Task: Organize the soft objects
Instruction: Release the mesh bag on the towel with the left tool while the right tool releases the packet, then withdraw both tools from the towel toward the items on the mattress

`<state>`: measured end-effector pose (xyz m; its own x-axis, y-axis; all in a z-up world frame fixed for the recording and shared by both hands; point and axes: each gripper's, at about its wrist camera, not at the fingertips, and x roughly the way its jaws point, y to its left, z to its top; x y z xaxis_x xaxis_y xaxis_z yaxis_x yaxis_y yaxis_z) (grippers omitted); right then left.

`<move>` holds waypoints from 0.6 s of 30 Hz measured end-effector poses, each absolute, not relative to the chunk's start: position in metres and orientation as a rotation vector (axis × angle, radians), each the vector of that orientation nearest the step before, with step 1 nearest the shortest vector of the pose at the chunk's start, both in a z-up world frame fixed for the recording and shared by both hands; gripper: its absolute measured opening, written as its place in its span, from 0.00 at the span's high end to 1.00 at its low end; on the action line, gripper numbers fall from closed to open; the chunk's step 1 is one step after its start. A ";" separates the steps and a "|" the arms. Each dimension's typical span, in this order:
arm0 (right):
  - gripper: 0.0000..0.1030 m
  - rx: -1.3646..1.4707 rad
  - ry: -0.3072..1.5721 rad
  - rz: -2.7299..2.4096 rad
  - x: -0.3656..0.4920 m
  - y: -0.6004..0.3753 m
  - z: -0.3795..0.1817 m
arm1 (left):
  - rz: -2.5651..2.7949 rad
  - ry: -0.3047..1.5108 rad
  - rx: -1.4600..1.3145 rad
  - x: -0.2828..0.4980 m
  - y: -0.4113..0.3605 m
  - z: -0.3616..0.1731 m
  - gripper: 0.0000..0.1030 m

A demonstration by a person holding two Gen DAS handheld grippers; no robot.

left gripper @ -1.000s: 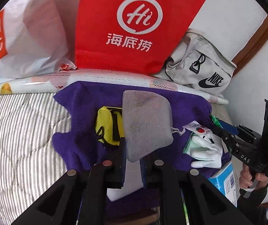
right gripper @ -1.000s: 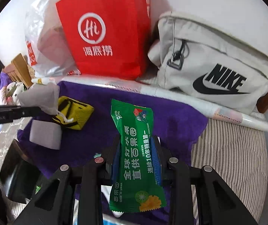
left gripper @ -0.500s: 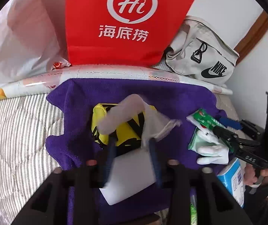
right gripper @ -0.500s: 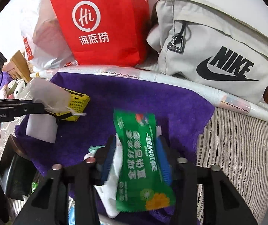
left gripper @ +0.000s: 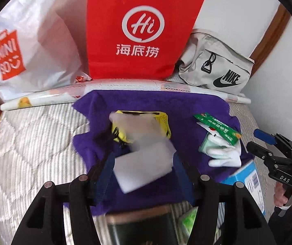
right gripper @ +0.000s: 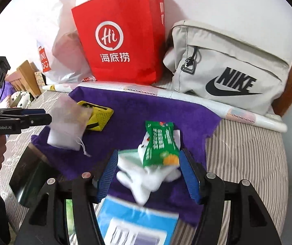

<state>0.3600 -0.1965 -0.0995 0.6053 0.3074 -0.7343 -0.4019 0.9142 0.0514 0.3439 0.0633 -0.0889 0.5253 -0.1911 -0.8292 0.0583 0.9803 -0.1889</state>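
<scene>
— Left wrist view: where's the grey mesh drawstring pouch [left gripper: 140,127]?

— Blurred, on the yellow mesh pouch [left gripper: 162,120] and white foam block [left gripper: 146,167], over the purple towel [left gripper: 137,102] on the striped bed [left gripper: 33,138]. The left claw [left gripper: 143,173] is opening, pads clear of it.

— And the other?

— The right claw [right gripper: 148,175] is opening too; the green snack packet [right gripper: 160,145] lies loose on the white glove [right gripper: 144,179].

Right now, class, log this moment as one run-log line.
left hand-held gripper: opening, grey pouch released | right hand-held gripper: opening, green snack packet released | surface: purple towel
</scene>
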 end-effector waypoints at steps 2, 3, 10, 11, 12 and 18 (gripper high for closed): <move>0.40 -0.112 0.804 0.412 0.343 -0.201 -0.093 | -0.139 0.995 -0.133 0.331 0.065 -0.081 0.44; 0.40 -0.105 0.800 0.412 0.337 -0.202 -0.090 | -0.132 0.986 -0.129 0.324 0.065 -0.077 0.44; 0.40 -0.042 0.770 0.406 0.281 -0.215 -0.076 | -0.112 0.912 -0.096 0.264 0.062 -0.054 0.44; 0.40 -0.036 0.768 0.404 0.272 -0.216 -0.075 | -0.111 0.900 -0.090 0.254 0.062 -0.051 0.44; 0.40 -0.032 0.766 0.404 0.264 -0.217 -0.074 | -0.111 0.893 -0.087 0.248 0.060 -0.050 0.44; 0.40 -0.048 0.749 0.409 0.212 -0.215 -0.076 | -0.109 0.869 -0.086 0.197 0.056 -0.052 0.44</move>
